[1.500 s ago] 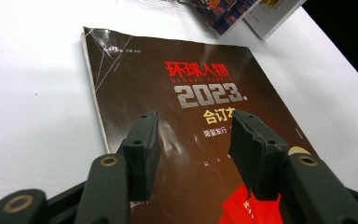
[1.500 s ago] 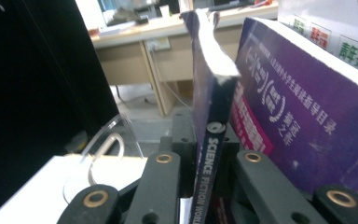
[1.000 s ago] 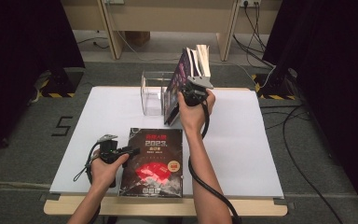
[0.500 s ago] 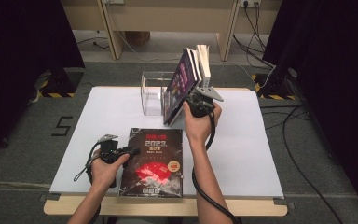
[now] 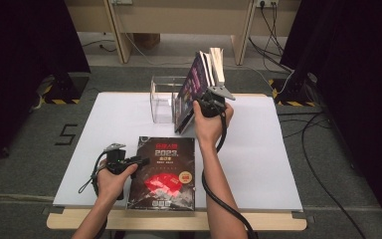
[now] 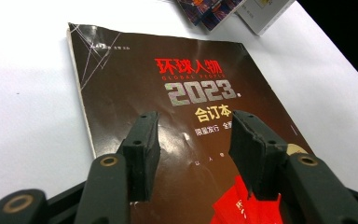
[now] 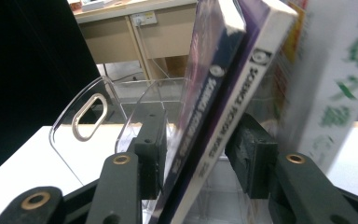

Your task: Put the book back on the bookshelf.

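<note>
The right gripper (image 5: 210,101) stands at twelve o'clock on the table (image 5: 278,164), its jaws clamped on two leaning books (image 7: 214,93) beside the clear stand (image 5: 161,99); the left gripper (image 6: 193,140) hovers with jaws apart over the dark magazine (image 5: 164,172) at six o'clock.

High view looks down; gripper views sit close, seemingly sharing the dark magazine (image 5: 163,172).
</note>
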{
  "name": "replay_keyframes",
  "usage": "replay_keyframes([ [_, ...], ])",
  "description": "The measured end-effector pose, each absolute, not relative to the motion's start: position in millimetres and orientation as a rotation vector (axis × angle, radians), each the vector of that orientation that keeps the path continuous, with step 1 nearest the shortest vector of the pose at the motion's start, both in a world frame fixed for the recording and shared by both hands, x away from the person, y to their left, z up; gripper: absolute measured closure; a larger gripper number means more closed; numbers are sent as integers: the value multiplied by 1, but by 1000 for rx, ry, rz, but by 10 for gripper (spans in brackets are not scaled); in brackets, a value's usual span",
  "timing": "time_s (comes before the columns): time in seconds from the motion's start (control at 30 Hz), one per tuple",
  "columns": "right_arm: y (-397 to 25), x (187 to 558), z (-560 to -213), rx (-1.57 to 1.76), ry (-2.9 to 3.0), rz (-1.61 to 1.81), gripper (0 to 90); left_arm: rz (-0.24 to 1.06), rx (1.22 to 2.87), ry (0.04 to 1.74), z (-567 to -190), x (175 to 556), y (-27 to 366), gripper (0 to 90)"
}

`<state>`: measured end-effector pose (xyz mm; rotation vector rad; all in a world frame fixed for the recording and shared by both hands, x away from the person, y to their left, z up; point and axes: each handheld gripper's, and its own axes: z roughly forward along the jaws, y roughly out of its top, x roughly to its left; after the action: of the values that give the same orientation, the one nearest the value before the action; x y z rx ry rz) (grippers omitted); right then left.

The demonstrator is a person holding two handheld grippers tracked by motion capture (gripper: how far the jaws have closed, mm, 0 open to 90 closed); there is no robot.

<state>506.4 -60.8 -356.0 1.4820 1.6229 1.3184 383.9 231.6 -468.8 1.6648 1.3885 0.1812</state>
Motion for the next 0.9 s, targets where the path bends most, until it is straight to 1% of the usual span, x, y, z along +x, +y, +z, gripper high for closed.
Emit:
replay_keyframes([
  [0.2, -55, 519, -351, 1487, 1618, 1274, 605, 182, 1665, 1389, -469, 384, 233, 515],
  [0.37, -48, 524, -348, 1465, 1616, 1217, 665, 182, 1664, 1387, -468, 384, 234, 514],
  [0.53, -38, 527, -344, 1416, 1627, 1172, 674, 183, 1663, 1388, -468, 384, 234, 515],
  [0.9, -38, 535, -343, 1444, 1623, 1214, 678, 181, 1664, 1387, -468, 384, 234, 514],
])
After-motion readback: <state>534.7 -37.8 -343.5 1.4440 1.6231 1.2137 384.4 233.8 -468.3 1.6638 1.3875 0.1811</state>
